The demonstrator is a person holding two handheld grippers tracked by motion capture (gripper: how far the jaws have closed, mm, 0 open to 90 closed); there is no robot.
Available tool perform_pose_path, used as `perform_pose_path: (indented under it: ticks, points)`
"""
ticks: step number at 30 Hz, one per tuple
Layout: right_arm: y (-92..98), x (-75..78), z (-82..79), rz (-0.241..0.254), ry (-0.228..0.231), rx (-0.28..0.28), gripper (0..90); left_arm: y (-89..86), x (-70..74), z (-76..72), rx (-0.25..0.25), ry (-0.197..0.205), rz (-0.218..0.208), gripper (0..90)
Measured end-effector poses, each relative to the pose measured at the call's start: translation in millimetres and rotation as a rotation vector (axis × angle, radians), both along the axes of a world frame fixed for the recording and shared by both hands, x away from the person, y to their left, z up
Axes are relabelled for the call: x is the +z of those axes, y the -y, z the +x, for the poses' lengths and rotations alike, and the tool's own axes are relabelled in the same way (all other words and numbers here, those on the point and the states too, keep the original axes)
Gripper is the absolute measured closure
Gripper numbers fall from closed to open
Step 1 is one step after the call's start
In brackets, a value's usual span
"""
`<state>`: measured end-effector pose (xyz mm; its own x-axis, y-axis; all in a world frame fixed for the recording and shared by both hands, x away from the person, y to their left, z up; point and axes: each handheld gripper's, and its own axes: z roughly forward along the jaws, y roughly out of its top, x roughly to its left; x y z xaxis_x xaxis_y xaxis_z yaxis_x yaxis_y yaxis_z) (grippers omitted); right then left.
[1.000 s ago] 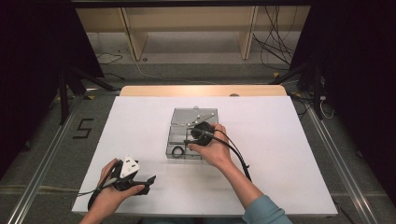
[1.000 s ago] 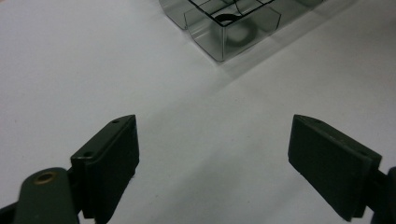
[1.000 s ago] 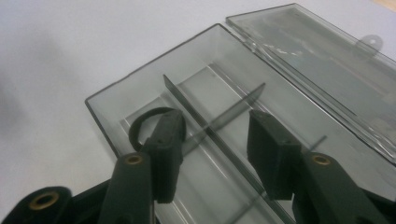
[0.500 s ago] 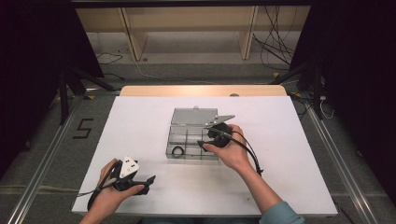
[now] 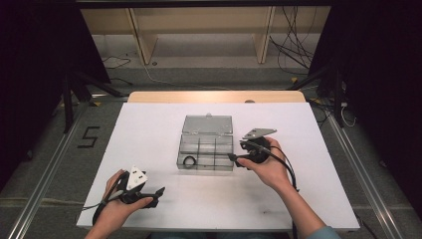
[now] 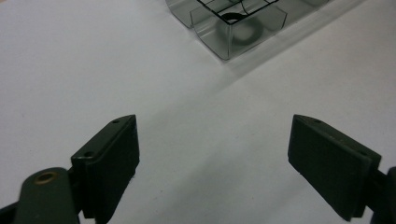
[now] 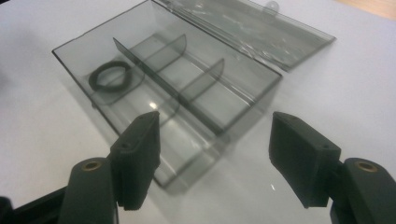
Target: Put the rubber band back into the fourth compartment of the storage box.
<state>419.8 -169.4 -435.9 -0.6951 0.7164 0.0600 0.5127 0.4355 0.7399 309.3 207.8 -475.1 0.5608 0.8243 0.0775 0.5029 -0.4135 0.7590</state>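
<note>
White table (image 5: 164,124) amid dark surroundings. Lower left of the high view: left gripper (image 5: 158,190), jaws spread, empty. Right of centre: right gripper (image 5: 232,159), jaws just opened wide, empty, beside clear divided box (image 5: 206,149). Black ring (image 5: 189,161) in its near-left compartment.

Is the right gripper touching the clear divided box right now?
Apart. In the right gripper view, the right gripper stands open and empty just short of the clear box; bare table shows between them.
</note>
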Motion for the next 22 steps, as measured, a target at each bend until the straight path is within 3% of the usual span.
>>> perform_pose_path:
  ticks: [11, 22]
  points:
    - [64.8, -19.7, -43.9, 0.052, 0.018, -0.07, 33.8, 0.1, -0.6, -0.5, 0.002, -0.008, 0.006, 16.1]
    - [80.4, -26.7, -59.8, 0.057, 0.031, -0.103, 31.9, -0.7, 0.0, -0.1, 0.0, -0.002, 0.007, 16.2]
